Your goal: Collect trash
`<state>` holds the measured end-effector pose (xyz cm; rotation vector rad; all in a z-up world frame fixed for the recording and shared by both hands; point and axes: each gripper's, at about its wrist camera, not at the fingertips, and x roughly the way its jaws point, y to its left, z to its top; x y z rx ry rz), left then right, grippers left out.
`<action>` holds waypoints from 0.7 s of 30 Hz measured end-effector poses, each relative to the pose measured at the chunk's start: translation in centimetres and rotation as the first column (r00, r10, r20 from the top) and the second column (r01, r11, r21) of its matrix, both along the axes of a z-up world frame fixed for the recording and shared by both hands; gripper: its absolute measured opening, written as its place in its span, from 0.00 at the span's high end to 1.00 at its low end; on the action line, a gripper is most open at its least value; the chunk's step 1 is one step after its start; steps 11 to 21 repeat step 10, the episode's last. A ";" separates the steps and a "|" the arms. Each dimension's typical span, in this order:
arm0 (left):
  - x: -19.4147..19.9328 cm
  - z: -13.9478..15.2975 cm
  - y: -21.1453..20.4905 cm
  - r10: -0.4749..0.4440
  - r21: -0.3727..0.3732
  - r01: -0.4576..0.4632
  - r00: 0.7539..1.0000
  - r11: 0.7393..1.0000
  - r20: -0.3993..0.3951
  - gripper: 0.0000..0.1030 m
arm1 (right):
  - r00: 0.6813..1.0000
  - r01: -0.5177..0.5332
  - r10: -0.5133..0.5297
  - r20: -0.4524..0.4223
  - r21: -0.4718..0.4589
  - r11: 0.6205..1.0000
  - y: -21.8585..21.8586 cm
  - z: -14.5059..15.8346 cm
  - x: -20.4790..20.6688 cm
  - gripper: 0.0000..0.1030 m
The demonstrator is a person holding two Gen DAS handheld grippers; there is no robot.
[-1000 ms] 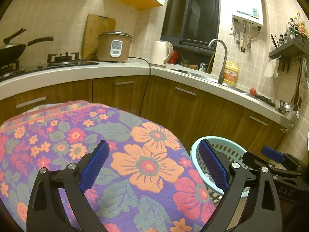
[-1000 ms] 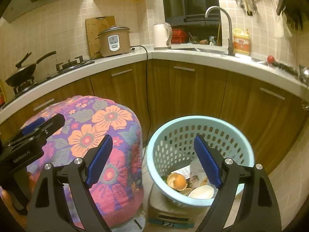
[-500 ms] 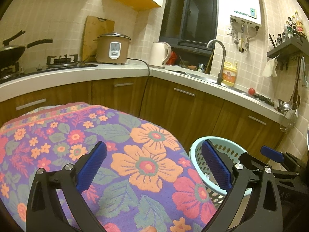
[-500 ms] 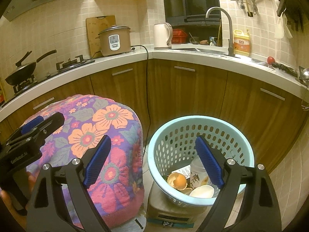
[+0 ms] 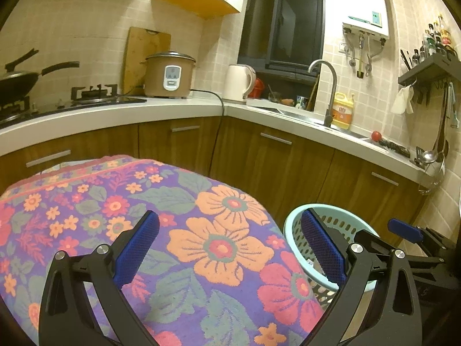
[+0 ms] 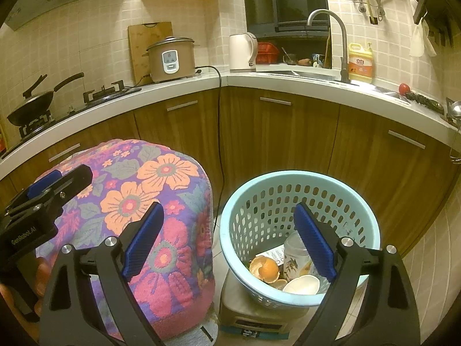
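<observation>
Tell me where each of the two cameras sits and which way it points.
Left wrist: behind the left gripper, jaws open, over the floral cloth toward the kitchen counter.
Right wrist: behind the right gripper, jaws open, down at the blue basket of trash; a hand shows lower left.
Shared: cloth, basket, rice cooker, faucet.

Home kitchen: gas stove [image 5: 95, 93], rice cooker [image 5: 169, 75], kettle [image 5: 239, 83], sink faucet [image 5: 325, 86], tiled walls, wood cabinets [image 6: 276, 132].

— How is the left hand-held gripper [image 5: 229, 255] held?
— Level, jaws spread wide, nothing gripped.
— And the right hand-held gripper [image 6: 229, 243]?
— Jaws likewise parted and empty; it is tipped slightly downward.
</observation>
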<state>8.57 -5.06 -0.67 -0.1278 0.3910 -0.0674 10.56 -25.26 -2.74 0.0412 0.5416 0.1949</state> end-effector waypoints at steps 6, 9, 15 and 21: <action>0.5 -0.2 0.2 -0.006 -0.019 0.005 0.999 1.000 -0.053 0.07 | 1.000 0.001 -0.001 0.001 0.000 1.000 0.0 0.0 0.0 0.15; 0.4 -0.2 0.2 -0.005 -0.015 0.004 0.999 1.000 -0.050 0.07 | 1.000 0.003 -0.003 -0.001 0.001 1.000 -0.1 -0.2 0.0 0.15; 0.4 -0.1 0.2 -0.004 -0.013 0.003 0.999 1.000 -0.050 0.07 | 1.000 0.004 -0.004 -0.002 0.002 1.000 -0.1 -0.2 0.1 0.15; 0.4 -0.1 0.2 -0.004 -0.013 0.003 0.999 1.000 -0.050 0.07 | 1.000 0.004 -0.004 -0.002 0.002 1.000 -0.1 -0.2 0.1 0.15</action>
